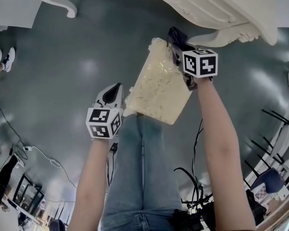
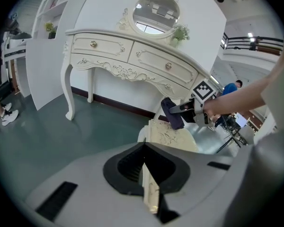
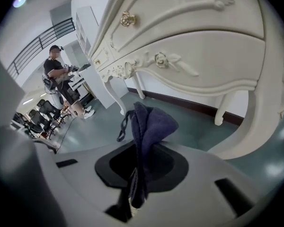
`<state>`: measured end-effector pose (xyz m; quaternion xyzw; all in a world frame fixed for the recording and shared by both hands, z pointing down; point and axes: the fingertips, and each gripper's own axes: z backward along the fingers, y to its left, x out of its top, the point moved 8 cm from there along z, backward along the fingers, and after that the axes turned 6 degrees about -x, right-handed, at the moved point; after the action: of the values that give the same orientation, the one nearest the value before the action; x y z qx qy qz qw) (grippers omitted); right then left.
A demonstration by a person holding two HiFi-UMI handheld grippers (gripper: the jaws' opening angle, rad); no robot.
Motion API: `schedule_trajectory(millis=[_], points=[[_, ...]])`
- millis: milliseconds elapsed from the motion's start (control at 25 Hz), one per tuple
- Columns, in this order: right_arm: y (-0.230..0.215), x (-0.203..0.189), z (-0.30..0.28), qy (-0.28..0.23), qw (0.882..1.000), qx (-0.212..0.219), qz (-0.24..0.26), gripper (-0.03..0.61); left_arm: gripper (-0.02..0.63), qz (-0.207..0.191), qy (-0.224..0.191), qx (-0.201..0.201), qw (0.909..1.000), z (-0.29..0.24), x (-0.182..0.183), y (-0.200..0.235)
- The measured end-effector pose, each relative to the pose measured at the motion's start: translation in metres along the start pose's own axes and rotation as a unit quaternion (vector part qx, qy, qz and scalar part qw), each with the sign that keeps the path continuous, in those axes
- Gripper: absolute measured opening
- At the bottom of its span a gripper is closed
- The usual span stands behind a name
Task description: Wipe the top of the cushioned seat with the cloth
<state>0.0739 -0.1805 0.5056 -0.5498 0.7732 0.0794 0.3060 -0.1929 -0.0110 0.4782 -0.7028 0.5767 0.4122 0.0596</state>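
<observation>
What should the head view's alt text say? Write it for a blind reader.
Seen from above, a person's right gripper holds a dark cloth at the far edge of a cream cushioned seat, beside a white dressing table. The left gripper hangs by the seat's near left corner.

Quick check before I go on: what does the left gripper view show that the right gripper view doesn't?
Only the left gripper view: the cushioned seat, its cream edge clamped in the left hand-held gripper, the oval mirror, and the right hand-held gripper seen from outside.
Only the right gripper view: a person standing at far left, near dark chairs.
Both: the dark cloth pinched by the right hand-held gripper, the white dressing table and the green floor.
</observation>
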Motion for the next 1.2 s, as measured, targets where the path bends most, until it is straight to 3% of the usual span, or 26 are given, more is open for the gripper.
schedule_trajectory(millis=[160,480,760,1000,1200], points=[[-0.010,0.007,-0.013,0.006,1.000,-0.020,-0.022,0.035,0.005,0.007,0.000,0.009,0.9999,0.001,-0.001,0.003],[0.000,0.002,-0.046,0.058,0.997,-0.043,0.009,0.035,0.005,0.021,-0.002,0.025,0.9995,0.008,-0.012,0.009],[0.009,-0.001,-0.060,0.074,0.996,-0.044,0.024,0.035,0.005,0.037,0.001,0.043,0.9984,0.021,-0.009,0.015],[0.022,0.000,-0.063,0.093,0.989,-0.029,0.110,0.034,0.005,0.037,-0.004,0.042,0.9984,0.024,-0.008,0.015],[0.039,-0.001,-0.065,0.111,0.968,-0.012,0.226,0.034,0.005,0.035,-0.001,0.035,0.9988,0.023,-0.011,0.013]])
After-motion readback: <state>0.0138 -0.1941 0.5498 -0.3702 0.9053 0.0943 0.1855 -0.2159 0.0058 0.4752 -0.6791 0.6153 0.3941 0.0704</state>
